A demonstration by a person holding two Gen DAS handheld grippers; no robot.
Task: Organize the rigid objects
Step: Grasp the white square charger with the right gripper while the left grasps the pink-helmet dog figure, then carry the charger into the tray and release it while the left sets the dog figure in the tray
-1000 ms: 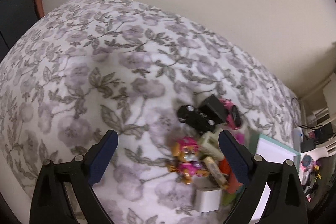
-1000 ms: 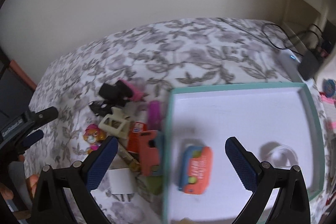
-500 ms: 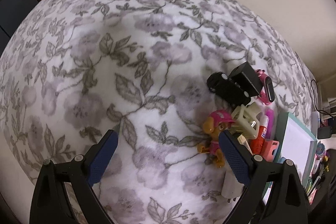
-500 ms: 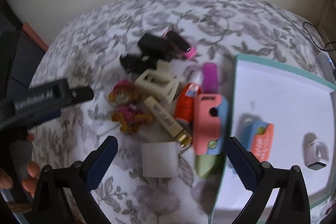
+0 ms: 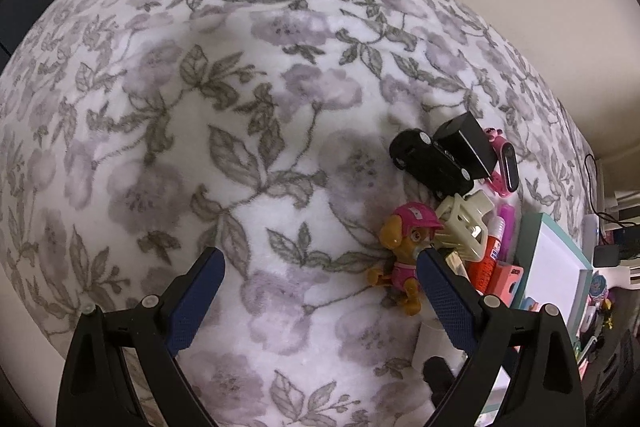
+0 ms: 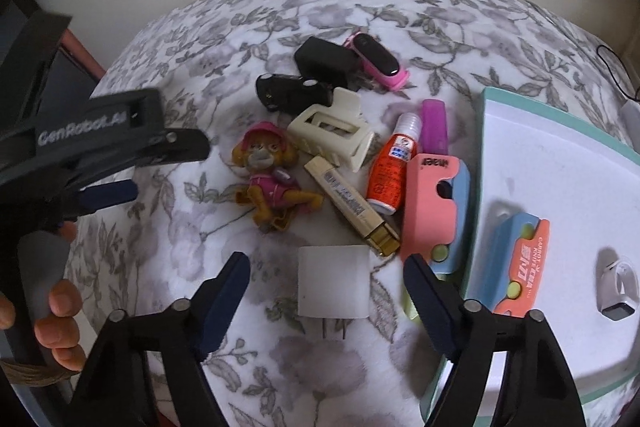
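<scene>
A pile of small objects lies on the floral bedspread (image 6: 440, 27). My right gripper (image 6: 326, 277) is open, its jaws either side of a white charger cube (image 6: 333, 281). Beyond it lie a pink-hatted dog figure (image 6: 269, 174), a cream hair clip (image 6: 330, 129), a gold-capped tube (image 6: 352, 205), a red glue bottle (image 6: 394, 169), a purple stick (image 6: 434, 125), a pink-and-blue cutter (image 6: 434, 205), a black toy car (image 6: 292, 91), a black adapter (image 6: 324, 61) and a pink band (image 6: 378, 61). My left gripper (image 5: 320, 271) is open and empty, left of the dog figure (image 5: 404, 259).
A white tray with a teal rim (image 6: 568, 163) lies right of the pile and holds an orange-and-blue cutter (image 6: 520, 263) and a small white device (image 6: 616, 287). The left gripper's body (image 6: 100, 139) and the hand on it show at the left. Cables and clutter (image 5: 608, 247) lie beyond the bed.
My right gripper has swung left from over the tray to the pile and now frames the white charger cube. My left gripper has drawn nearer the pile.
</scene>
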